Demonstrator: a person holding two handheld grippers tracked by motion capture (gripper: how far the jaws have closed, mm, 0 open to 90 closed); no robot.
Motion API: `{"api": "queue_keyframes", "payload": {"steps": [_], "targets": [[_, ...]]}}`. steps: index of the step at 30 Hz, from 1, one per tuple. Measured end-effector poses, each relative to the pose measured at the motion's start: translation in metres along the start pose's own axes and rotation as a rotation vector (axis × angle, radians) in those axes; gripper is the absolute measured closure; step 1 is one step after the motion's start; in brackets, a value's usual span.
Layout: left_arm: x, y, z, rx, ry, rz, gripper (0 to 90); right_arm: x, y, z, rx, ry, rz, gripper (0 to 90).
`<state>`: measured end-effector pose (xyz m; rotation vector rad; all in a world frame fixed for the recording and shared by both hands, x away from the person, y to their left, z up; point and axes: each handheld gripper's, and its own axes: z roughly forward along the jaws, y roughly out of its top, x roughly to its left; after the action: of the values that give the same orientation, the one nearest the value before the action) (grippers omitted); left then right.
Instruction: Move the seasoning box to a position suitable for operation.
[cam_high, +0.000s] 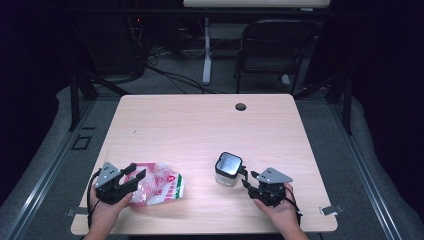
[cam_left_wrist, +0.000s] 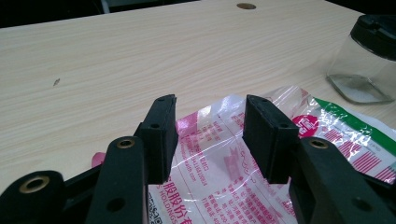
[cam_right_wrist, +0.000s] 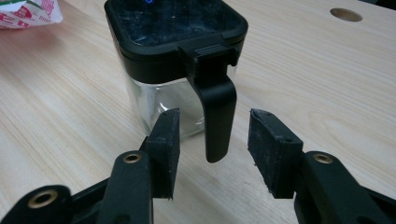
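I count one table (cam_high: 200, 125) | one round hole (cam_high: 241, 106) in it | one crinkly plastic bag (cam_high: 160, 187) | one glass jar (cam_high: 227, 172) with one black lid (cam_right_wrist: 175, 23) and one black handle (cam_right_wrist: 217, 116) | my two grippers: left gripper (cam_high: 134, 172), right gripper (cam_high: 245, 177) | one black chair (cam_high: 272, 47) behind.
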<state>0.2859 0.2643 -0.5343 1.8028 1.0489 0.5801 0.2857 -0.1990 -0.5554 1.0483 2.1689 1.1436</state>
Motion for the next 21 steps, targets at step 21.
{"api": "queue_keyframes", "payload": {"steps": [21], "targets": [[-0.003,-0.004,-0.007,-0.001,0.025,0.004,54.2,-0.004,0.002,0.021,0.045,-0.077,-0.002,68.4]]}}
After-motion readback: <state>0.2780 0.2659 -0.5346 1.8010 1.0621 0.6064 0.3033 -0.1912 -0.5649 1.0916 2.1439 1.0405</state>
